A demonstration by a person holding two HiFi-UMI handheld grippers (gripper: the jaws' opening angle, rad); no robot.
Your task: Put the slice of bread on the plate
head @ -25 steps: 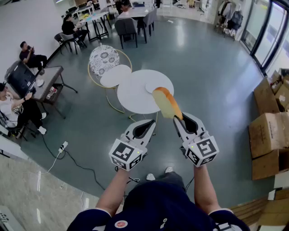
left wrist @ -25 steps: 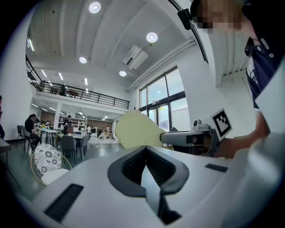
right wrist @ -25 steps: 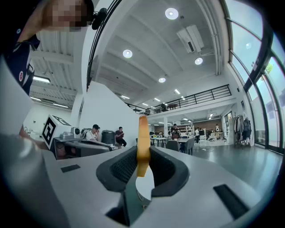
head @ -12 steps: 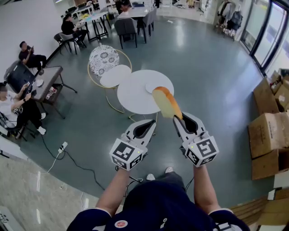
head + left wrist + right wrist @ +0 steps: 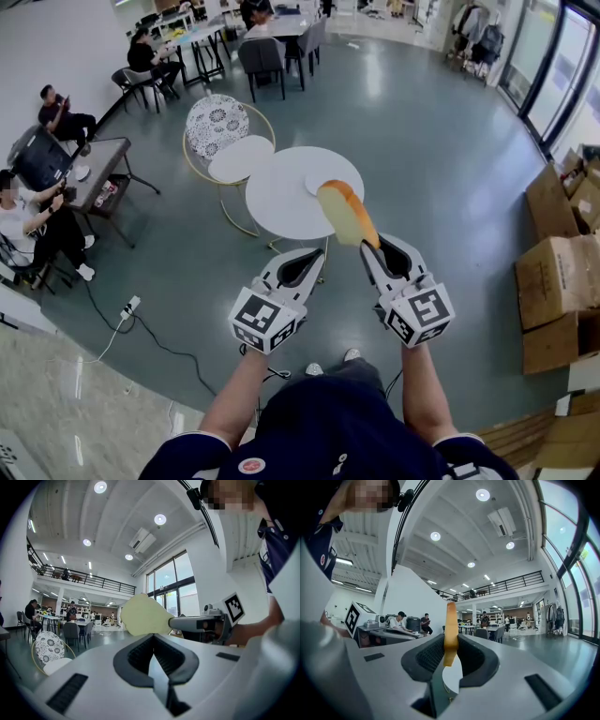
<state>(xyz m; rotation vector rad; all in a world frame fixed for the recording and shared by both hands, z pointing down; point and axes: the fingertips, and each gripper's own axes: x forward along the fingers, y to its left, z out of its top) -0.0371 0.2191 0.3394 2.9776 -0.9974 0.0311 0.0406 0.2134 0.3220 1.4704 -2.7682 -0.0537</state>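
Observation:
A slice of bread [image 5: 347,214] with a golden crust stands edge-up in my right gripper [image 5: 371,247], which is shut on its lower end. In the right gripper view the bread [image 5: 450,630] shows edge-on between the pads. My left gripper [image 5: 313,255] is beside it, shut and empty, its jaws meeting in a thin seam [image 5: 153,654]. From the left gripper view the bread [image 5: 143,616] shows as a pale face. Both grippers hang high above the floor. Below and beyond them stands a round white table [image 5: 277,206] with a small white plate [image 5: 316,180], partly hidden by the bread.
A smaller round white table [image 5: 241,157] and a patterned chair [image 5: 216,124] stand behind the white table. Cardboard boxes [image 5: 562,281] are stacked at the right. People sit at desks at the left [image 5: 56,178]. A cable and power strip [image 5: 131,307] lie on the floor.

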